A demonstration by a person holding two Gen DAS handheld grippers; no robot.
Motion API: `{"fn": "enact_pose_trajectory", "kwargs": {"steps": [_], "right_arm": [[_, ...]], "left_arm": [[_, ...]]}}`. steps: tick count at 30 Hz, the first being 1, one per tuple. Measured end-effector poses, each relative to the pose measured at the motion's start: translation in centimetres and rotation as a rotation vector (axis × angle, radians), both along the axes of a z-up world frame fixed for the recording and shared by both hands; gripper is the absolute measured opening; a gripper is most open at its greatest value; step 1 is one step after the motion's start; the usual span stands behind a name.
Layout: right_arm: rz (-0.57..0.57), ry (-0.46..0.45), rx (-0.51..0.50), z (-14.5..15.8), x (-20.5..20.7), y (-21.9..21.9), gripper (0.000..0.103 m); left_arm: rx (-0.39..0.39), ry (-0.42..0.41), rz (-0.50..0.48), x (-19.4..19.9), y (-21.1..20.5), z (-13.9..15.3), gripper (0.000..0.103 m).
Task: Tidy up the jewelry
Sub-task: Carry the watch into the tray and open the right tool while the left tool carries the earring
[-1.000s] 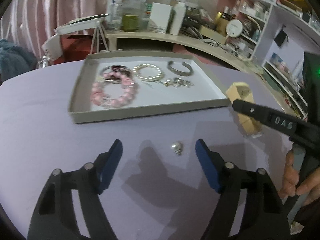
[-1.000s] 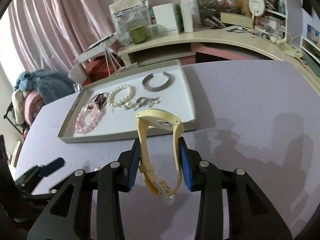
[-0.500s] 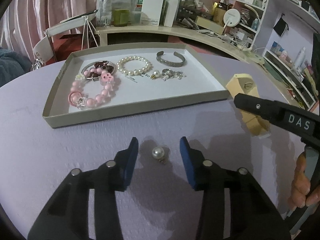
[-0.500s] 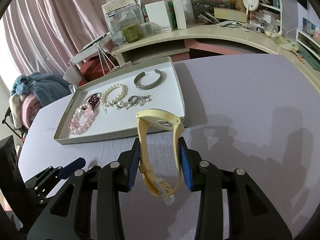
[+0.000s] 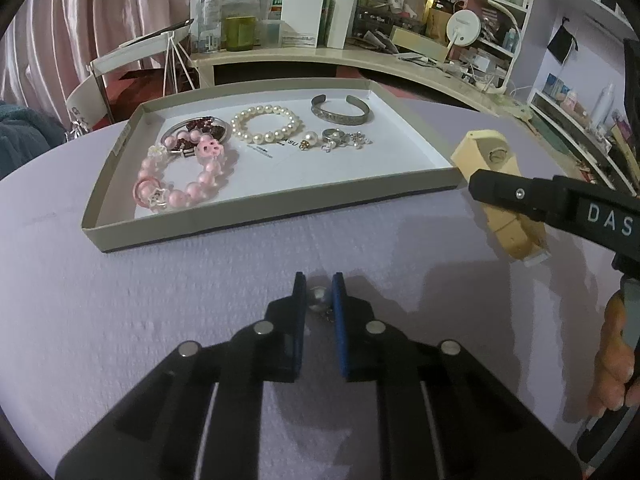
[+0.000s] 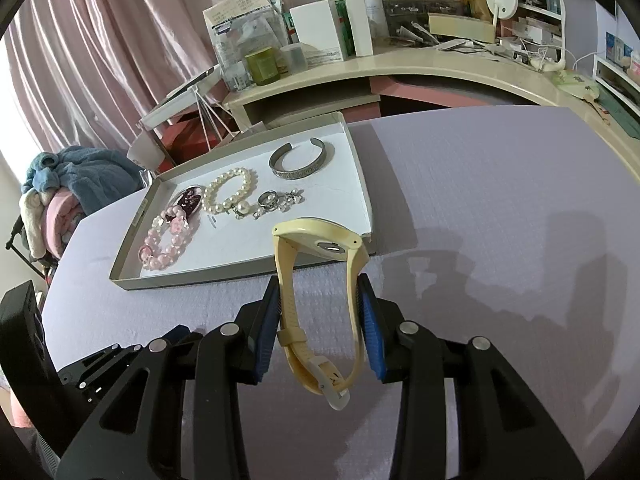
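Left gripper (image 5: pixel 319 286) has snapped in from wide apart, clamped on the pearl earring (image 5: pixel 318 294).
Right gripper (image 6: pixel 320 308) grips the yellow watch (image 6: pixel 320 280) near the tray (image 5: pixel 256 216).

I count one shallow tray (image 5: pixel 256 220) on the table, holding four bracelets: one pink bead (image 5: pixel 184 184), one dark red (image 5: pixel 200 130), one white pearl (image 5: pixel 266 124), one metal cuff (image 5: pixel 340 110). One loose pearl earring (image 5: pixel 318 298). One cream watch (image 6: pixel 320 308). Small rings and earrings: number unclear.
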State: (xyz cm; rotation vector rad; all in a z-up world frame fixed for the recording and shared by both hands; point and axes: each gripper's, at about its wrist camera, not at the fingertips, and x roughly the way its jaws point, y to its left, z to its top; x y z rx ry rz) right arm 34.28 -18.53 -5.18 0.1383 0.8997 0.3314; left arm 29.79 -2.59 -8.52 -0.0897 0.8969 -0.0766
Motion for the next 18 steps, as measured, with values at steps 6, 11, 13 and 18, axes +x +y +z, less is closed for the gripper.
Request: {"fn": "enact_pose_trajectory", "kwargs": {"steps": [6, 11, 13, 18], "right_arm": [[0.009, -0.014, 0.012, 0.6, -0.1, 0.0, 0.039], [0.025, -0.023, 0.027, 1.0, -0.1, 0.2, 0.039], [0.041, -0.025, 0.034, 1.1, -0.2, 0.6, 0.039], [0.082, -0.028, 0.041, 1.2, -0.4, 1.6, 0.039]], "left_arm": [[-0.012, 0.001, 0.027, -0.6, 1.5, 0.4, 0.013], [-0.01, -0.039, 0.117, -1.7, 5.1, 2.2, 0.013], [-0.005, -0.061, 0.166, -2.3, 7.0, 3.3, 0.013], [-0.011, -0.109, 0.254, -3.5, 10.5, 5.8, 0.013]]}}
